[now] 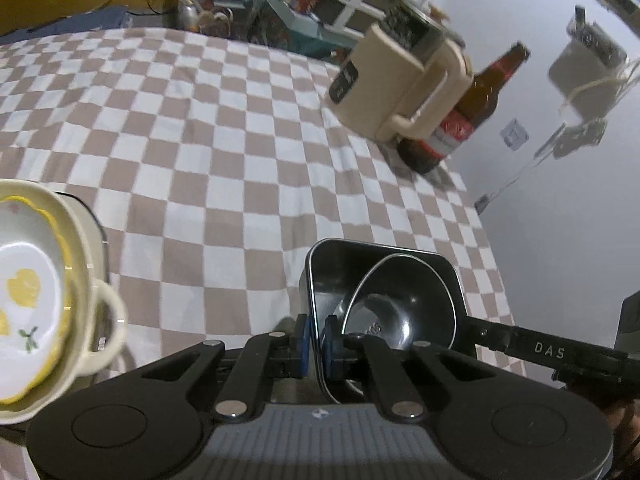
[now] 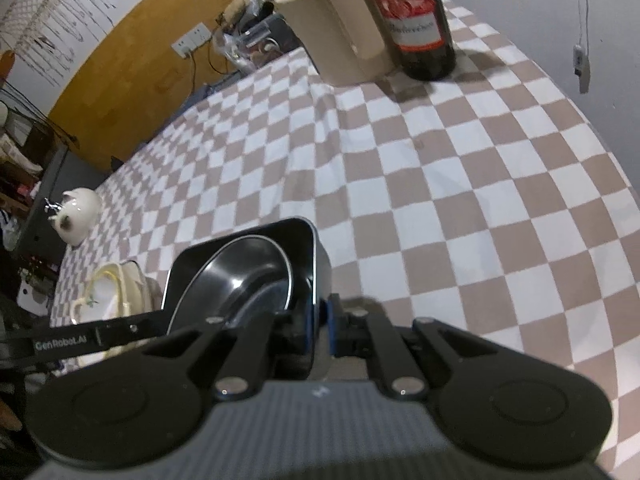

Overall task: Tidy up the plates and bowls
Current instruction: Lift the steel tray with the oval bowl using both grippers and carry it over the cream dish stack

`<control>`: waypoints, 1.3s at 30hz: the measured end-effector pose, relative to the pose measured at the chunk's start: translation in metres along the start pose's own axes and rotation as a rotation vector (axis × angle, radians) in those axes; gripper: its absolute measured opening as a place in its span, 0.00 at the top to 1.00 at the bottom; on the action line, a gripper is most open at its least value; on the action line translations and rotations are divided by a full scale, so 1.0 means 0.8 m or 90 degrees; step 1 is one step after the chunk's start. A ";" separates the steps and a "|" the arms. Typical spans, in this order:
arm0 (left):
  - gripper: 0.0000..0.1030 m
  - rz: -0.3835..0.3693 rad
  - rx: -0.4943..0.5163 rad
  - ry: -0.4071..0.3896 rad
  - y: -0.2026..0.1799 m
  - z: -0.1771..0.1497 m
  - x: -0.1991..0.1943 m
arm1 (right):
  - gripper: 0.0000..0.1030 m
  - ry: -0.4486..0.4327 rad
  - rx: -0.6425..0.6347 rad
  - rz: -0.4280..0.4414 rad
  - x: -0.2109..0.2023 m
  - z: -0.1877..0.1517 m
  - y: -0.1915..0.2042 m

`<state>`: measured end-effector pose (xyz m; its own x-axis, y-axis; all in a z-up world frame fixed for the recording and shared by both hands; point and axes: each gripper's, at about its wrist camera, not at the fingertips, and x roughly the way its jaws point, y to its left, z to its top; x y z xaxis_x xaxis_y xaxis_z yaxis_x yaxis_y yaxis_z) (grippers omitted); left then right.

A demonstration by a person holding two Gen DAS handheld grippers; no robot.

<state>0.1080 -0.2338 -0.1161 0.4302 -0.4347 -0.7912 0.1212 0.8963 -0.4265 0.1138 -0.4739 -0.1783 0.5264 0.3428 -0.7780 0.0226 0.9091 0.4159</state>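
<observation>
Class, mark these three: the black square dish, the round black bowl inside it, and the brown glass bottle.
Black square dish (image 1: 320, 280): left wrist view, inner left wall.
Round black bowl (image 1: 396, 312): left wrist view, inside surface.
Brown glass bottle (image 2: 420, 56): right wrist view, lower body.

Checkered tablecloth (image 1: 224, 152), grey wall (image 1: 560, 220)

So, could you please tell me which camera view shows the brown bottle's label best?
The right wrist view: the brown bottle stands close and its red-and-white label faces the camera. In the left wrist view the bottle is smaller, tilted by the lens, and partly hidden behind the beige jug.
</observation>
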 end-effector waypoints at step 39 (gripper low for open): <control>0.94 0.028 -0.035 -0.101 0.240 0.023 -0.189 | 0.90 -0.031 -0.055 0.071 0.071 -0.036 0.255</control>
<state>0.0829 0.0055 -0.0699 0.5705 -0.3724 -0.7320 0.0522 0.9059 -0.4203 0.1240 -0.2625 -0.1511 0.5623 0.4329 -0.7046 -0.1110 0.8838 0.4544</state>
